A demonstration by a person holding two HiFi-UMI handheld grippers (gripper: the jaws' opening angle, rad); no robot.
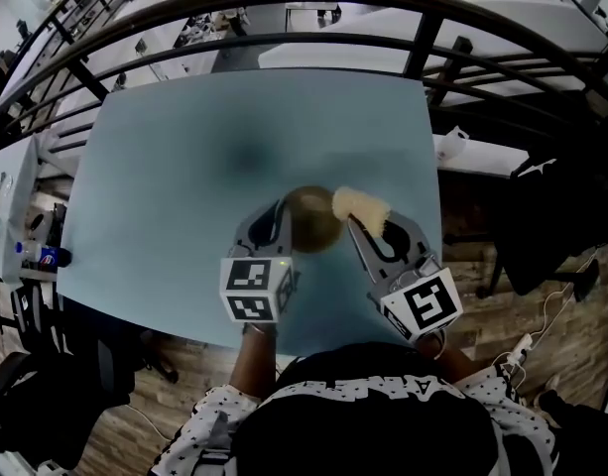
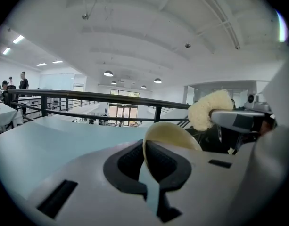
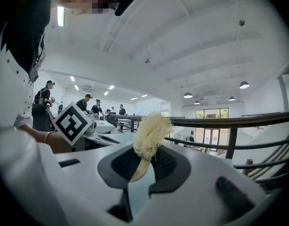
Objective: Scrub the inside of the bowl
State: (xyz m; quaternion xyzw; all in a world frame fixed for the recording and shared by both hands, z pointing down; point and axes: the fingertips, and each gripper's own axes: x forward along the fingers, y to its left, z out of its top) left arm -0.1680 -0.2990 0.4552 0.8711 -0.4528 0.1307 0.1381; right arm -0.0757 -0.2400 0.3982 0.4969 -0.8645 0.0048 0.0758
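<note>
One bowl (image 1: 313, 221), one fibre scrubber (image 1: 361, 206), both gripped

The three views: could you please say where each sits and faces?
Head view: on the head, steeply down at pale blue table; left tool, right tool, patterned sleeves show.
Left gripper view: on left tool, toward black railing; jaws grip round tan bowl.
Right gripper view: on right tool, toward railing; jaws grip pale fibrous scrubber.
Shared: head, left gripper views show bowl, scrubber.
</note>
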